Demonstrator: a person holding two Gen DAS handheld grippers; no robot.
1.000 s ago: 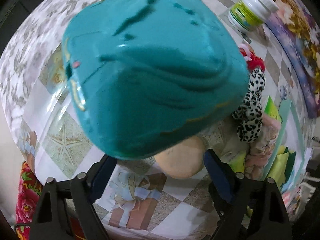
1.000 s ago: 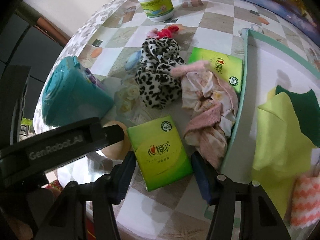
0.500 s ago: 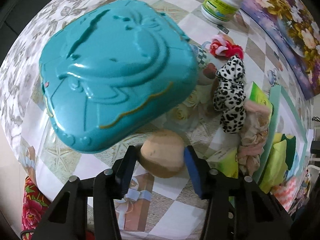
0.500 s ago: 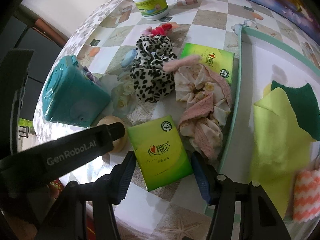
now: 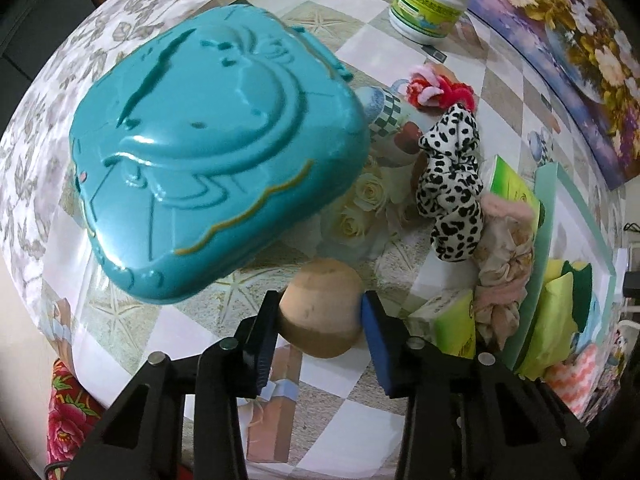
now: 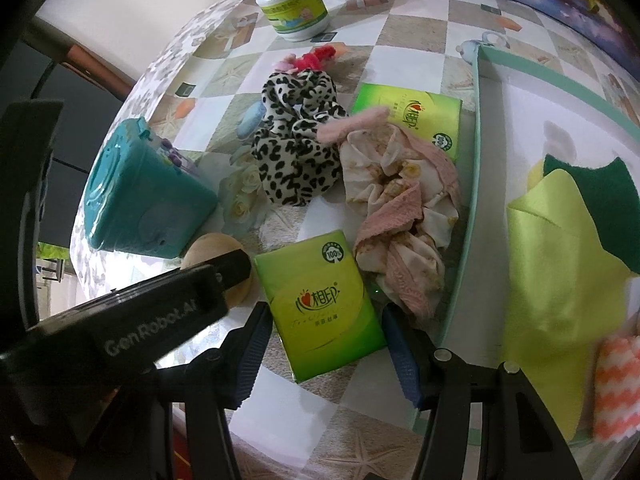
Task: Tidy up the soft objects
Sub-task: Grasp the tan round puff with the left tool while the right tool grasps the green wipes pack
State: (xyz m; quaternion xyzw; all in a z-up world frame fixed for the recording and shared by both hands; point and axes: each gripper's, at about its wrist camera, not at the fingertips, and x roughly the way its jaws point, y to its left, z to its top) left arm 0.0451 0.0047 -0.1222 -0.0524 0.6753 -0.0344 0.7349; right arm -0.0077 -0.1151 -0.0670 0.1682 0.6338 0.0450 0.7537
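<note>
Since the earlier frame, the left gripper (image 5: 320, 312) has narrowed around the tan sponge puff (image 5: 320, 312), jaws closing with the puff between them, pads at both sides. Confirm a firm, centred pinch before lifting. Right gripper (image 6: 324, 336) is open, straddling the green tissue pack (image 6: 320, 300) on the surface (image 6: 360, 404).

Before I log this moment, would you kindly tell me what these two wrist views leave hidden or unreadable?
- Left wrist view: the table under the teal plastic case, covered by the case.
- Right wrist view: much of the tan sponge puff, hidden behind the left gripper, whose jaws are closing around it.
- Right wrist view: the orange-and-white striped cloth in the tray, cut off by the edge and blurred.
- Both views: the white bottle, label print too small.
</note>
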